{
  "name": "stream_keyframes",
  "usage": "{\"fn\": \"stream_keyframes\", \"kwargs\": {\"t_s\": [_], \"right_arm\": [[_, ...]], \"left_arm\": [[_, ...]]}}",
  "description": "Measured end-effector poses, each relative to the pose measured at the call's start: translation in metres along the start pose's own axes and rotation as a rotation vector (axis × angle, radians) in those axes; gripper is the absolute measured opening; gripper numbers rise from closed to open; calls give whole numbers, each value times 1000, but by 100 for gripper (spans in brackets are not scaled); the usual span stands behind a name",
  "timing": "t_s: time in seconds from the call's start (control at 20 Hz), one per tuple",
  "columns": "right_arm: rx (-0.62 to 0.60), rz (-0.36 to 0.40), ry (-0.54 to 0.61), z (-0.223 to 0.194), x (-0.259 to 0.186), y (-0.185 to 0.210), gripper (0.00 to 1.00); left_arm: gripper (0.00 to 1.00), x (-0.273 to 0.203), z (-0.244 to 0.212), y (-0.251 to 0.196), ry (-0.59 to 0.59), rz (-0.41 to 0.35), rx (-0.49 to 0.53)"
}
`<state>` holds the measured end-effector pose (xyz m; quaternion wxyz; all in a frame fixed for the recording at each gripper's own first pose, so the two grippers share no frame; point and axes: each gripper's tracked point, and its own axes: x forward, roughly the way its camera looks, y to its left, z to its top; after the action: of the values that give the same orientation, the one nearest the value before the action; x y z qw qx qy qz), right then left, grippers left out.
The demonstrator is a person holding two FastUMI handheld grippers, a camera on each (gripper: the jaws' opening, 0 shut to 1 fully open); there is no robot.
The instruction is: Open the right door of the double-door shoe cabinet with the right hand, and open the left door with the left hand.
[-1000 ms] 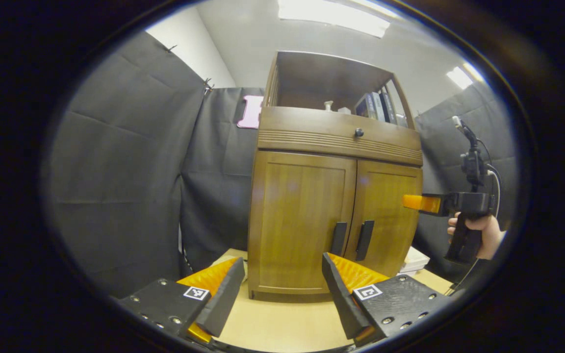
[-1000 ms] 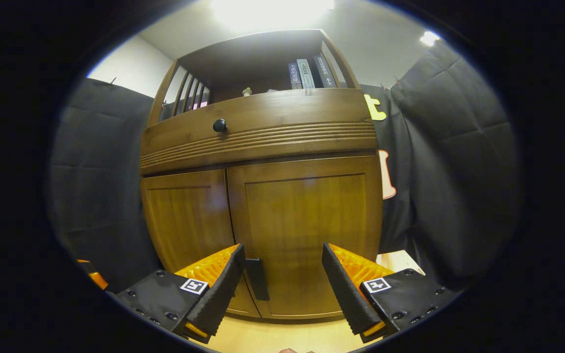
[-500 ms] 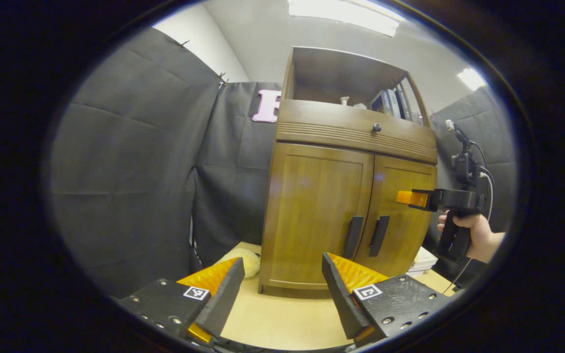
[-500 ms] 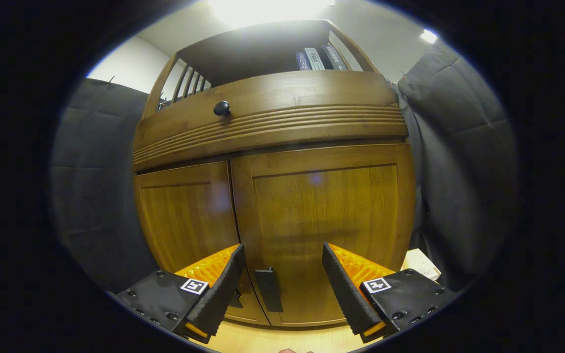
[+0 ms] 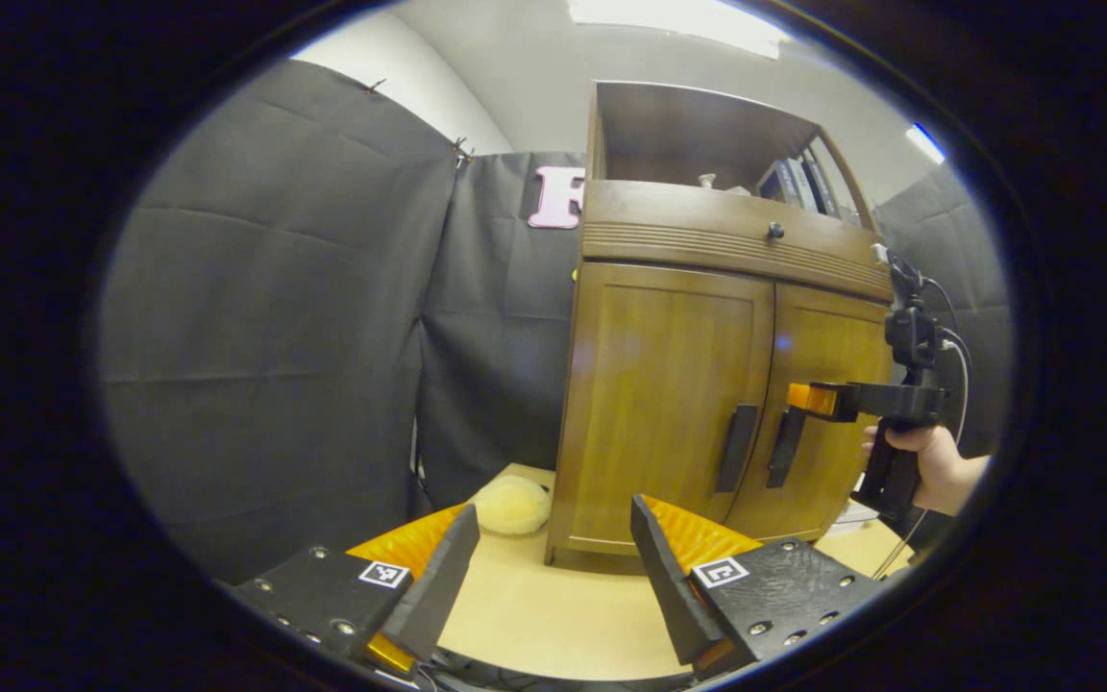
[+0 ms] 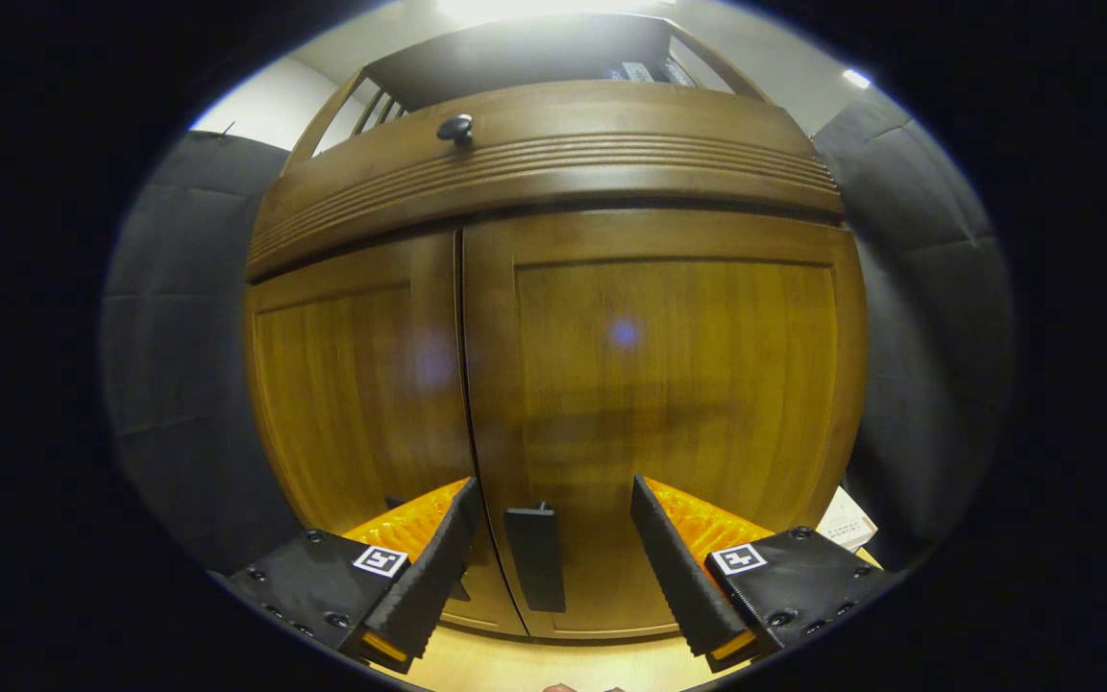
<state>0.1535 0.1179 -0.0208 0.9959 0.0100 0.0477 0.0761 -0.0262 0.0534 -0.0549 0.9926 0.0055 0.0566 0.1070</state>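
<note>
With both doors shut, we are on the approach to the right handle. The cabinet (image 5: 707,384) stands on the table (image 5: 553,615). In the right gripper view the right gripper (image 6: 551,567) is spread wide and the right handle (image 6: 535,557) sits between its fingers, nearer the left one, with neither finger touching it that we can see. The right door (image 6: 669,384) and left door (image 6: 352,384) meet flush at the seam. In the left gripper view the left gripper (image 5: 551,577) is wide too, holding nothing, well back from the cabinet, with the left handle (image 5: 737,448) far ahead and to the right of it.

To do this step well, we judge: shift a touch so the handle is centred, go in till the fingers pass it, close on its long sides, then pull along the door's arc, not straight back. Keep the left gripper clear of the swing.

Against 1.0 s ago, the right gripper has come closer: the doors loom larger and the handle has gone from beside the left finger to inside the gap. The left view has swung left, so the cabinet sits further right and a pale soft lump (image 5: 512,505) by its base has come into view.
</note>
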Motion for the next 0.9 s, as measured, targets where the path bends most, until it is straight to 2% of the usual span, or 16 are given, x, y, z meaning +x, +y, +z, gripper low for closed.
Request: {"fn": "stream_keyframes", "kwargs": {"t_s": [0.15,0.2,0.25,0.3,0.45,0.5,0.55,0.75,0.85,0.9], "right_arm": [[-28,0,31,-16,11,4,99],[-32,-11,34,-18,14,4,99],[-29,-14,31,-20,17,6,95],[-25,-15,34,-22,19,6,99],[-11,-21,69,-36,25,4,99],[-4,-20,84,-41,26,4,95],[1,-18,90,-43,28,4,95],[-4,-9,89,-43,33,5,58],[-9,24,103,-47,33,16,46],[-29,18,103,-49,33,16,40]], "left_arm": [[89,0,-2,-5,7,-3,-8],[89,0,-3,-4,12,-2,-7],[89,1,-3,-4,15,0,-6],[89,1,-4,-4,18,3,-5],[92,4,-4,-3,22,-4,-23],[89,4,-6,-3,19,-7,-21],[89,4,-4,-2,12,-5,-12],[89,3,1,-5,-5,16,28],[89,3,-1,-5,13,13,3],[89,4,-3,-2,25,9,-29]]}}
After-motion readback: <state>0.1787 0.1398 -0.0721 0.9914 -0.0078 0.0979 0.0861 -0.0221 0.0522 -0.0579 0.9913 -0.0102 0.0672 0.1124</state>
